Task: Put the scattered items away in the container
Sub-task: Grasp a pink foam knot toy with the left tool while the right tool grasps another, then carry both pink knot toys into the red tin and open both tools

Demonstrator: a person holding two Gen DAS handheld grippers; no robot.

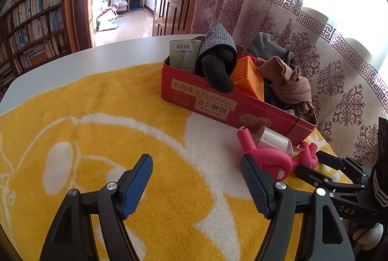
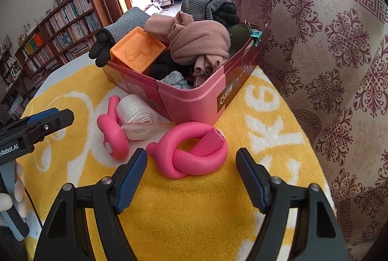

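Observation:
A red biscuit tin (image 1: pixel 218 103) (image 2: pixel 194 96) stands on the yellow towel (image 1: pixel 97 115) (image 2: pixel 242 188), full of gloves, socks, an orange box (image 1: pixel 247 79) (image 2: pixel 138 49) and brown stockings (image 2: pixel 194 40). In front of it lie two knotted pink foam rollers (image 2: pixel 191 151) (image 2: pixel 114 132) and a white plastic roll (image 2: pixel 135 115). My right gripper (image 2: pixel 191 176) is open, just short of the nearer knotted roller. My left gripper (image 1: pixel 196 178) is open and empty; the other pink roller (image 1: pixel 266 159) sits by its right finger.
A patterned curtain (image 2: pixel 327 66) hangs close behind and right of the tin. The towel covers a white table (image 1: pixel 109 54). A bookshelf (image 1: pixel 31 25) and doorway lie beyond. A binder clip (image 2: pixel 254 34) is on the tin's far rim.

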